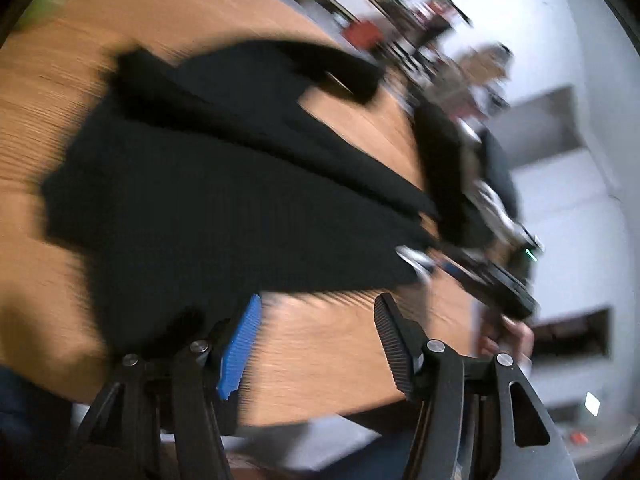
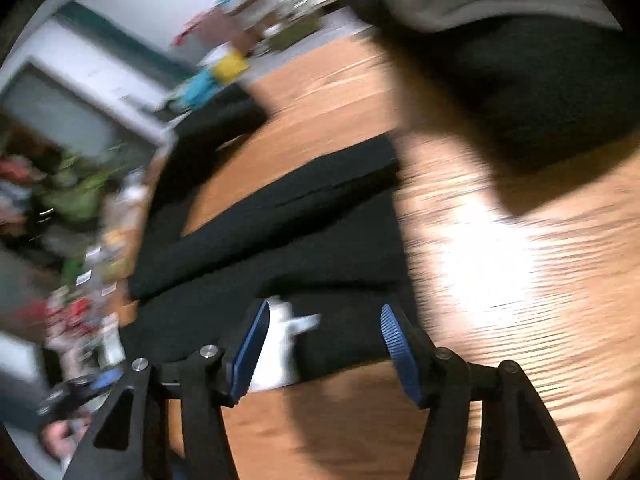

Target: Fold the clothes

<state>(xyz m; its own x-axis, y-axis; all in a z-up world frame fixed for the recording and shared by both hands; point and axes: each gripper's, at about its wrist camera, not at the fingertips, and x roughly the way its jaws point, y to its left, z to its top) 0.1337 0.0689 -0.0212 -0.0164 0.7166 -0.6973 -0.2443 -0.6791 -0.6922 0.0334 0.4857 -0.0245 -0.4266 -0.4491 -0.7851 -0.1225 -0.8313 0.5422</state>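
Lying flat (blurred): one black garment (image 1: 208, 184), two gaping tools

No text, label or number can be read in either view; motion blur smears everything. A white tag (image 2: 280, 344) lies between the right tongs' fingers, its print illegible.

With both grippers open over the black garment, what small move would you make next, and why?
Probably lower the right gripper onto the near edge of the black garment and close. Its jaws stand open over that hem beside a white tag, and the left gripper is open above bare wooden table, holding nothing.
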